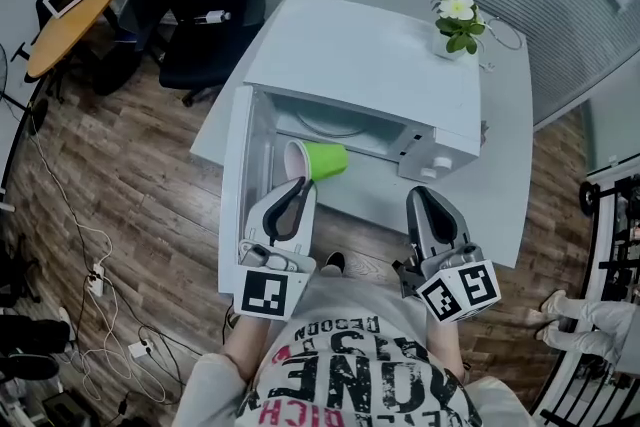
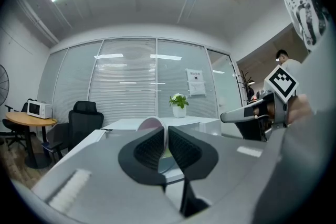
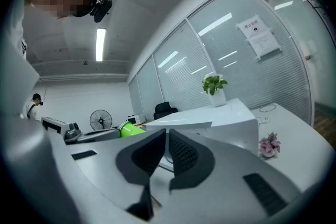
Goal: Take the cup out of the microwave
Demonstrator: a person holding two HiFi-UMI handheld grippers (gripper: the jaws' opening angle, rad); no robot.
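Left tongs [image 1: 297,185] nearly closed, clamped on thin rim of green cup [image 1: 325,160]. Cup held on its side at open mouth of microwave [image 1: 370,65], beside open door [image 1: 238,195]. Right tongs [image 1: 422,197] shut, nothing gripped, held near control-panel side.

Risks, as judged:
- Rim pinch could be lost if cup is knocked against door or cavity edge.
- Cup could then be dropped onto tabletop [image 1: 500,155] or floor.
- Rim could be crushed if squeezed harder.
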